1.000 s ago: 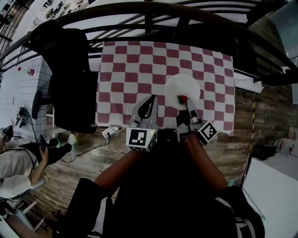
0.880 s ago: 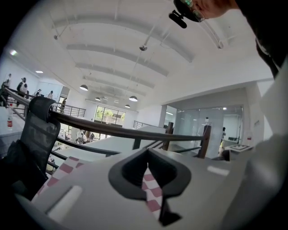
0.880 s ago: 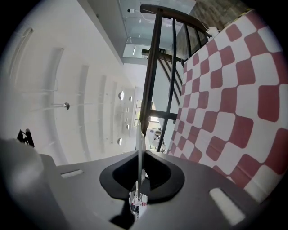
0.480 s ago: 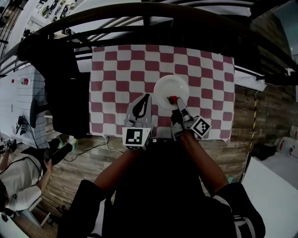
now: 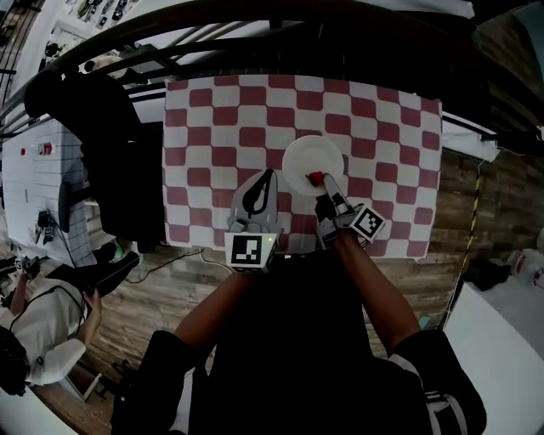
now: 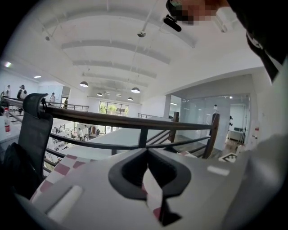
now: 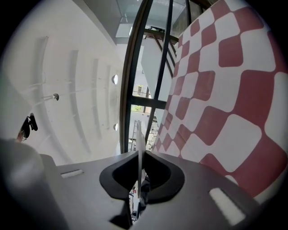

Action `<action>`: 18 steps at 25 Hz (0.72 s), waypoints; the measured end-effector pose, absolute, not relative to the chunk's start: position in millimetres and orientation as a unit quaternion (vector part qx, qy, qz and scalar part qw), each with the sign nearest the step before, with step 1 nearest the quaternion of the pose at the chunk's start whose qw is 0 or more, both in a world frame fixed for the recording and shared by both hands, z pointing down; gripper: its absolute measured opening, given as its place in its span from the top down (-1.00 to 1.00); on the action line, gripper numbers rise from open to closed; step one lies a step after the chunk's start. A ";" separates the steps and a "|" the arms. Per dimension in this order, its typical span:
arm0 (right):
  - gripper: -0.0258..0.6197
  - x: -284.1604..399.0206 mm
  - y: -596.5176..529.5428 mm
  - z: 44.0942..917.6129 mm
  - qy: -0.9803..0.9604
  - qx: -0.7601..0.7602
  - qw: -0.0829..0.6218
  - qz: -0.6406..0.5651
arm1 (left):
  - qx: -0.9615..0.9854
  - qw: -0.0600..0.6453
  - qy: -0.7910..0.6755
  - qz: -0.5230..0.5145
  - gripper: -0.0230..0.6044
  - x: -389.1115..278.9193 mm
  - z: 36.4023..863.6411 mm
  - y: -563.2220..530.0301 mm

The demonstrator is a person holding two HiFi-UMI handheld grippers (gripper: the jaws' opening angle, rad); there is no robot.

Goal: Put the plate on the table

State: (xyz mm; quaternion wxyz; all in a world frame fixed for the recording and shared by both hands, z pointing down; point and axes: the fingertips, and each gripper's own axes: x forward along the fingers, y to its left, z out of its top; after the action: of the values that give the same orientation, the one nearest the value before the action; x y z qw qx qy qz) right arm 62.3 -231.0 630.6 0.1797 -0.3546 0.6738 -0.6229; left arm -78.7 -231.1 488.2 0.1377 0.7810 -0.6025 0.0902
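Observation:
A white plate is over the red-and-white checked tablecloth, right of the table's middle. My right gripper is shut on its near rim. In the right gripper view the plate shows edge-on as a thin white line pinched between the jaws, with the checked cloth close on the right. I cannot tell whether the plate touches the cloth. My left gripper hovers over the cloth to the left of the plate. Its jaws meet at the tips around nothing.
A dark metal railing runs along the table's far side. A black chair draped with dark cloth stands against the table's left edge. A person sits on the wooden floor at lower left. Bare cloth surrounds the plate.
The head camera has shifted, so the table sits differently in frame. The right gripper keeps its hold on the plate over about the same spot of cloth. The left gripper stays beside it.

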 end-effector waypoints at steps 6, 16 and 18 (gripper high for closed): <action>0.87 57.9 -226.4 667.1 0.673 -0.337 0.151 -0.641 | 0.782 0.140 -0.602 0.082 0.90 -79.6 488.8 -239.7; 0.87 58.4 -224.1 716.5 0.669 -0.342 0.121 -0.649 | 0.769 0.153 -0.611 0.107 0.90 -86.7 502.0 -233.6; 0.87 57.7 -222.9 723.1 0.662 -0.341 0.120 -0.657 | 0.768 0.158 -0.611 0.106 0.90 -86.1 504.8 -229.9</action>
State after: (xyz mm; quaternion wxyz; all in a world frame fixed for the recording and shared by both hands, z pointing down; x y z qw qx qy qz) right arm 57.7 -222.9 723.1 0.1197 -0.3407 0.6621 -0.6567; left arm -86.1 -229.9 504.8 0.1580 0.7682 -0.6113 0.1062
